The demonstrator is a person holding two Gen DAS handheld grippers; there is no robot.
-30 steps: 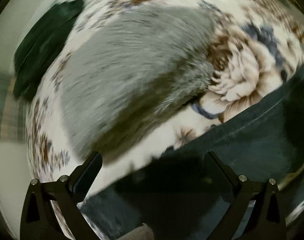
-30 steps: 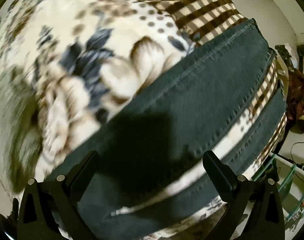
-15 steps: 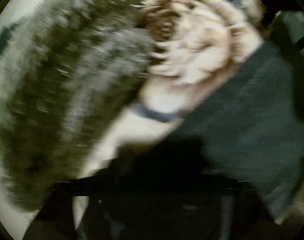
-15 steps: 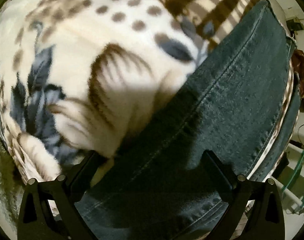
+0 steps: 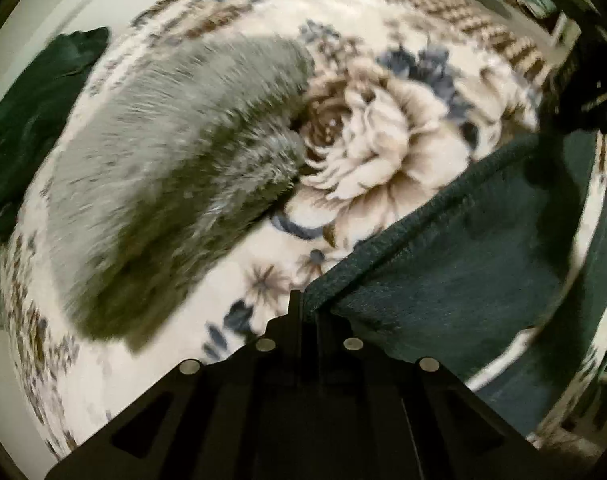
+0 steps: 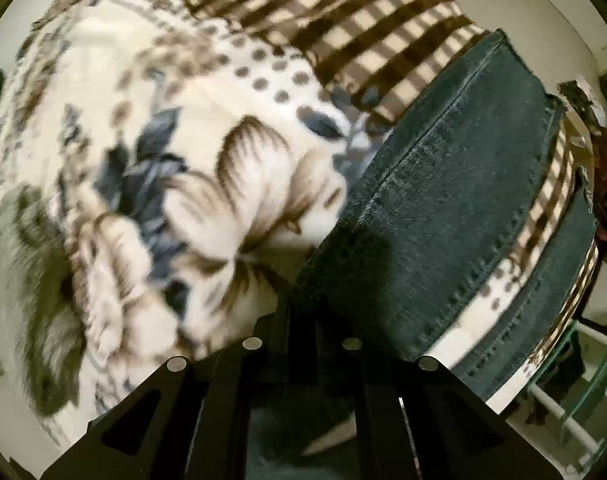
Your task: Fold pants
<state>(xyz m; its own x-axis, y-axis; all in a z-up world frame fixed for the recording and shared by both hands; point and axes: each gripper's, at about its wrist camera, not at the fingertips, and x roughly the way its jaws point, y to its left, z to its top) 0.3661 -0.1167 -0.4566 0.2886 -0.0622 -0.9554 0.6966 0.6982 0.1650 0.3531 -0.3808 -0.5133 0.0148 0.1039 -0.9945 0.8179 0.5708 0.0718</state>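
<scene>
Dark blue-green denim pants (image 5: 463, 248) lie spread on a floral blanket (image 5: 383, 152), both legs stretching away to the right. My left gripper (image 5: 307, 308) is shut on the near side-seam edge of the pants. In the right wrist view the pants (image 6: 455, 208) run up to the right with the two leg hems far off. My right gripper (image 6: 303, 300) is shut on the edge of the same pant leg. The other gripper (image 5: 583, 92) shows dark and blurred at the upper right of the left wrist view.
A grey fuzzy item (image 5: 175, 184) lies on the blanket left of the pants. A dark green cloth (image 5: 35, 120) lies at the far left edge. A brown checked border (image 6: 343, 40) runs along the blanket's far side. A glass rack (image 6: 583, 380) stands by the bed at lower right.
Both grippers were open above the pants a second ago. They moved down onto the pant edge and closed on it; the views now pull back a little with the cloth held.
</scene>
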